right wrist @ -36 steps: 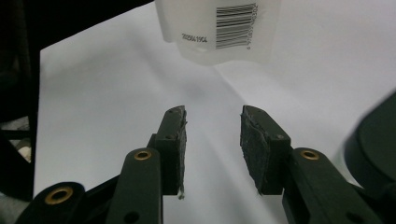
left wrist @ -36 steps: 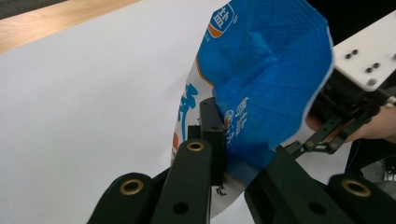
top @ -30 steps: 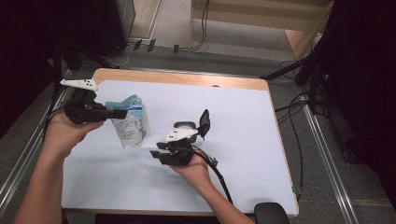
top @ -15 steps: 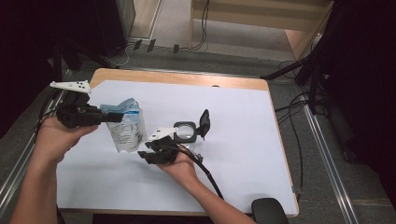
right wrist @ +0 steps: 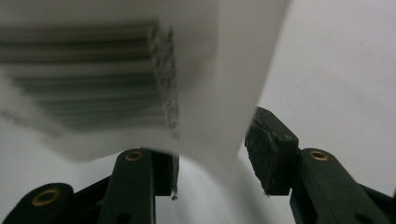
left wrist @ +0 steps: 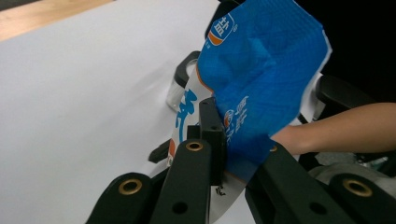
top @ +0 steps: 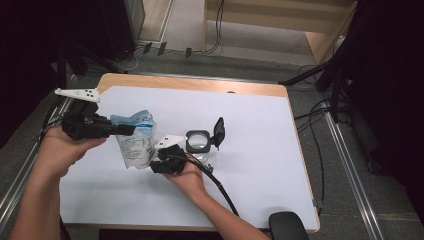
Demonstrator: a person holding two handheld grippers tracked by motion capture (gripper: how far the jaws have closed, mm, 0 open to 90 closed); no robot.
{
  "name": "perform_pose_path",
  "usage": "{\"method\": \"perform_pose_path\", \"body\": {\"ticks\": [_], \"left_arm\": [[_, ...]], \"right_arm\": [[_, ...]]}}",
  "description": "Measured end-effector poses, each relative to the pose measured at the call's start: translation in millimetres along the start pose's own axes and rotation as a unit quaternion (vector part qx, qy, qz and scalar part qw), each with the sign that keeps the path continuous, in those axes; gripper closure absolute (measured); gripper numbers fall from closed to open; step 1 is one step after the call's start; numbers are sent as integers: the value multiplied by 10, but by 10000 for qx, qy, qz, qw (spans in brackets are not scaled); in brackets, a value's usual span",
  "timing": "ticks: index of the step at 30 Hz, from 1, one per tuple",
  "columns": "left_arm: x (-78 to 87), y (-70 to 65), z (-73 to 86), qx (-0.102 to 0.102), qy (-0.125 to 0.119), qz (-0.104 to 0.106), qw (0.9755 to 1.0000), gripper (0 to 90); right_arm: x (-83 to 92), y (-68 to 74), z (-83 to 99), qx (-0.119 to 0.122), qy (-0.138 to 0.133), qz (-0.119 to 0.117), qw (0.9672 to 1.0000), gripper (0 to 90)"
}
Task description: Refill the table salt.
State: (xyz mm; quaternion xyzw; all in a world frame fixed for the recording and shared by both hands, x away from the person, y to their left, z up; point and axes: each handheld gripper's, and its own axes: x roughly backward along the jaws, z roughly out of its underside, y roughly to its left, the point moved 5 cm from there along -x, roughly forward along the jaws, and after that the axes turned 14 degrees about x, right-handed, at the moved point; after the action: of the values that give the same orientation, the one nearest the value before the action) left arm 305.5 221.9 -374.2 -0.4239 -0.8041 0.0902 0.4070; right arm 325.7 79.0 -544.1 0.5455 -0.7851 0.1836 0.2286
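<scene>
A blue and white printed bag (top: 135,142) hangs upright over the white table (top: 260,150). My left gripper (top: 124,130) is shut on its crumpled blue top (left wrist: 261,79), with the jaws (left wrist: 236,140) pinching the film. My right gripper (top: 156,162) sits at the bag's lower right corner. In the right gripper view the bag's white edge with a barcode (right wrist: 205,93) lies between the open jaws (right wrist: 217,158), and the right pad (right wrist: 271,151) stands clear of it. A small clear jar (top: 198,141) with its black lid (top: 218,132) flipped up stands just right of the bag.
A black rounded object (top: 287,226) lies at the table's front right edge. The right gripper's cable (top: 220,187) trails along the forearm. Metal rails (top: 350,165) run along both sides of the table, and cables lie on the floor behind.
My right gripper has moved left from beside the jar to the bag's lower corner. The left gripper and the bag have shifted slightly left.
</scene>
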Motion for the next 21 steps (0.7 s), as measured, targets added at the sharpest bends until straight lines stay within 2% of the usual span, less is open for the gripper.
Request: {"method": "perform_pose_path", "body": {"ticks": [3, 4, 5, 11, 15, 21], "left_arm": [[-55, 26, -8, 12, 56, -139, 9999, 895], [-73, 35, -11, 38, 41, -141, 9999, 893], [-88, 48, -16, 72, 35, -114, 9999, 892], [-150, 81, -57, 128, -17, -59, 9999, 884], [-219, 105, -102, 167, -98, -78, 9998, 877], [-379, 121, -144, 136, -64, -13, 9999, 851]], "right_arm": [[2, 21, 7, 67, -21, 33, 10000, 568], [10, 27, 2, 80, -67, 28, 9999, 576], [11, 36, 6, 135, 7, 77, 9999, 575], [39, 83, 25, 259, -70, 16, 9996, 578], [57, 87, 36, 227, -102, -42, 9997, 571], [76, 122, 62, 267, -53, -222, 9994, 680]]}}
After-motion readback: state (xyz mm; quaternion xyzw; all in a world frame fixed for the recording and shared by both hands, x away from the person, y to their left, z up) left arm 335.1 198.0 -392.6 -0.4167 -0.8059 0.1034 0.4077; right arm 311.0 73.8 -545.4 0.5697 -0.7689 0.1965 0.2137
